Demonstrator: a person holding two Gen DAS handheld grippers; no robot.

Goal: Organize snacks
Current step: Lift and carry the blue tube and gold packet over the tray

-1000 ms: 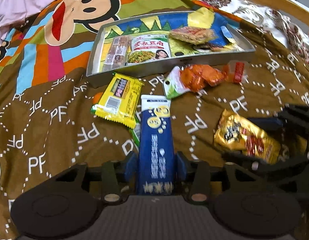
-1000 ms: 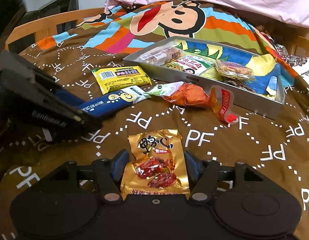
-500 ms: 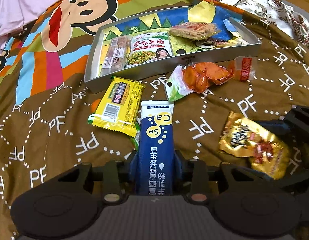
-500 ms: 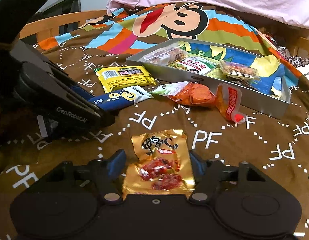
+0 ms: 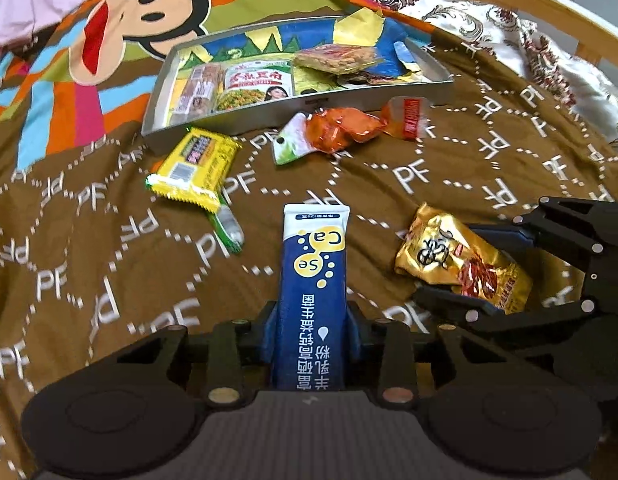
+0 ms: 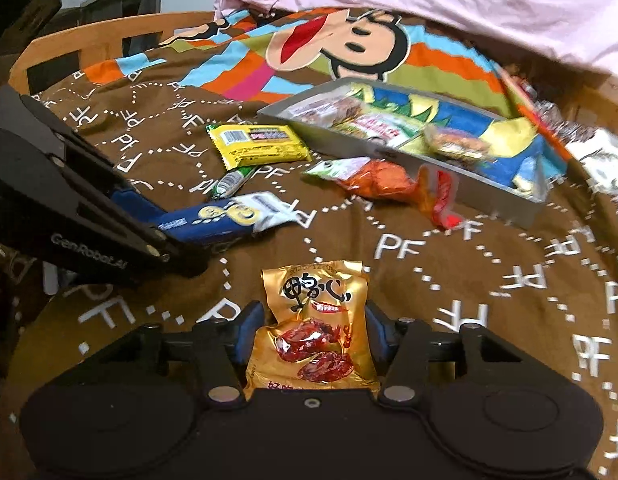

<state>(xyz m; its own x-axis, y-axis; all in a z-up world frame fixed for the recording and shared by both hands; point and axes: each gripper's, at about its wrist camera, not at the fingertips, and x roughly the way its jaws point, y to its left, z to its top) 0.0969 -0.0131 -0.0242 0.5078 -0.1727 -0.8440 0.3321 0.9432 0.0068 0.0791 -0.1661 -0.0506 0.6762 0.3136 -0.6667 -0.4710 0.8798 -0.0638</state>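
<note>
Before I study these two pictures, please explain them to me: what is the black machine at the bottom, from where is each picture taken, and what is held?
There is no robot. A person holds one two-finger gripper in each hand, and each carries a camera looking forward along its fingers.

The left view is from the left gripper, shut on a blue sachet. The right view is from the right gripper, shut on a gold packet. Each gripper also shows at the side of the other view.

Everything lies on a brown bedspread. Loose on it are a yellow packet, a green packet half under it, and an orange packet. Behind stands a grey tray that already holds several snacks.
</note>
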